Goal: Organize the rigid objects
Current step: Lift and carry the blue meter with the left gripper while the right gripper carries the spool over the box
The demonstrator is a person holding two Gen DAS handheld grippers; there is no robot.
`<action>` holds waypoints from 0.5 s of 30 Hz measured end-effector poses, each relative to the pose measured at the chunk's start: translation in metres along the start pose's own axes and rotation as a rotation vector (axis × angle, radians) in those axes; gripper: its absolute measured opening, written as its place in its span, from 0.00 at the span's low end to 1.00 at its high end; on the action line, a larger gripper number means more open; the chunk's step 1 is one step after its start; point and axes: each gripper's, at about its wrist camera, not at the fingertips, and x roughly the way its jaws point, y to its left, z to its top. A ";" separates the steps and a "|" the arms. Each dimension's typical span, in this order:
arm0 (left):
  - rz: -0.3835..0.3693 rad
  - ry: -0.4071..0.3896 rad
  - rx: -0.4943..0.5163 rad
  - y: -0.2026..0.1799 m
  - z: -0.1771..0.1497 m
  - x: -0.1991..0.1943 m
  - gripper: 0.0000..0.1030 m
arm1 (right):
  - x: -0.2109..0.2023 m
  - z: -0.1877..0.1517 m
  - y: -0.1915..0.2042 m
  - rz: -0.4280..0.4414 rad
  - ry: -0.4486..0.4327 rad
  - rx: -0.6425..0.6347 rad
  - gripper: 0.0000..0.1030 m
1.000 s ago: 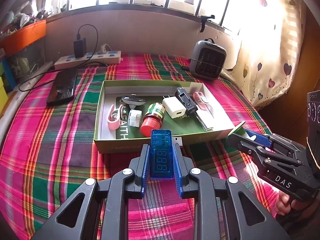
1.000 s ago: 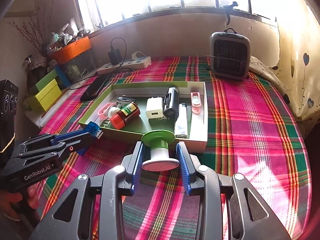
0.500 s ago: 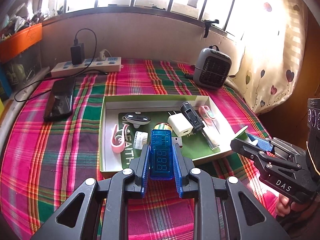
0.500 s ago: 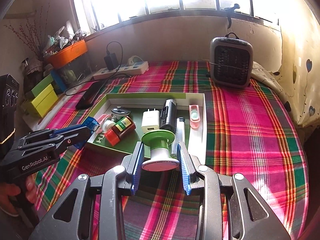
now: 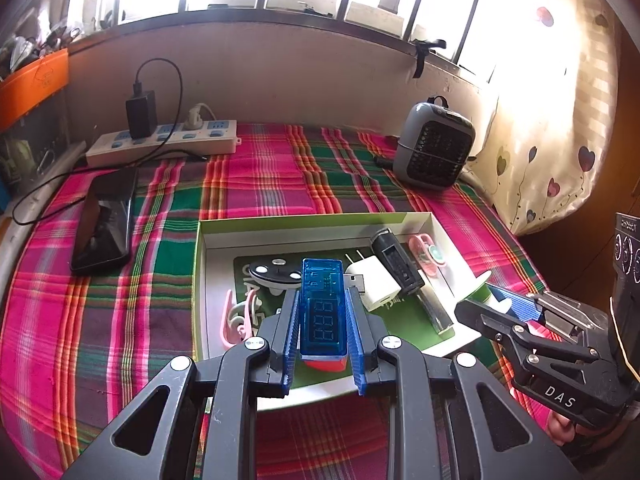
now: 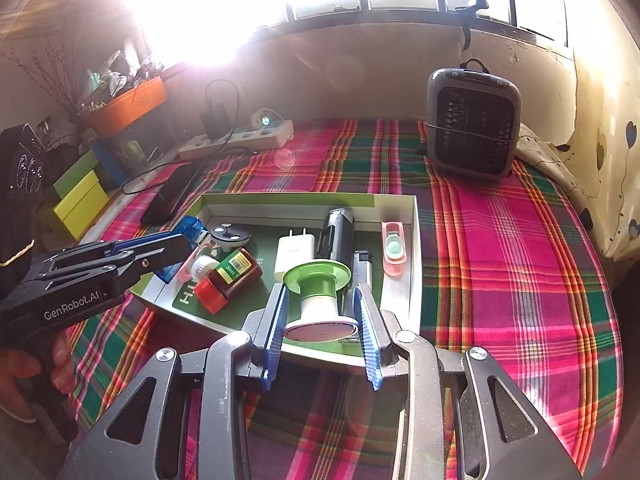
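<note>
My left gripper (image 5: 322, 300) is shut on a blue USB tester (image 5: 322, 312) and holds it above the near left part of the green box (image 5: 312, 222). My right gripper (image 6: 321, 300) is shut on a green and white spool (image 6: 318, 296) above the box's (image 6: 304, 199) near right part. The box holds a white charger (image 6: 294, 250), a black device (image 6: 337, 234), a red-capped bottle (image 6: 230, 278), a pink case (image 6: 393, 248), a pink clip (image 5: 236, 314) and a black oval piece (image 5: 274, 274). Each gripper shows in the other's view: right (image 5: 490, 300), left (image 6: 188, 240).
A grey fan heater (image 5: 434, 152) stands at the back right of the plaid cloth (image 6: 500, 240). A power strip (image 5: 160, 144) with a black adapter lies at the back left, a black phone (image 5: 104, 224) beside it. A curtain (image 5: 560, 120) hangs at right.
Both grippers have moved forward and up over the box with their objects still held. The box now lies under both sets of fingers.
</note>
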 end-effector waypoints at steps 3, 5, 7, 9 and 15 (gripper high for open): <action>-0.005 0.001 0.000 0.003 0.006 0.006 0.21 | 0.007 0.002 0.000 0.007 0.008 -0.003 0.34; -0.008 0.003 0.005 0.003 0.010 0.010 0.21 | 0.011 0.003 -0.001 0.010 0.017 0.000 0.34; -0.014 0.008 0.007 0.004 0.013 0.014 0.21 | 0.016 0.003 -0.001 0.019 0.027 0.003 0.34; -0.022 0.016 0.011 0.003 0.016 0.020 0.21 | 0.020 0.004 0.000 0.021 0.036 -0.001 0.34; -0.038 0.034 0.013 0.004 0.023 0.036 0.21 | 0.032 0.004 0.000 0.030 0.060 -0.005 0.34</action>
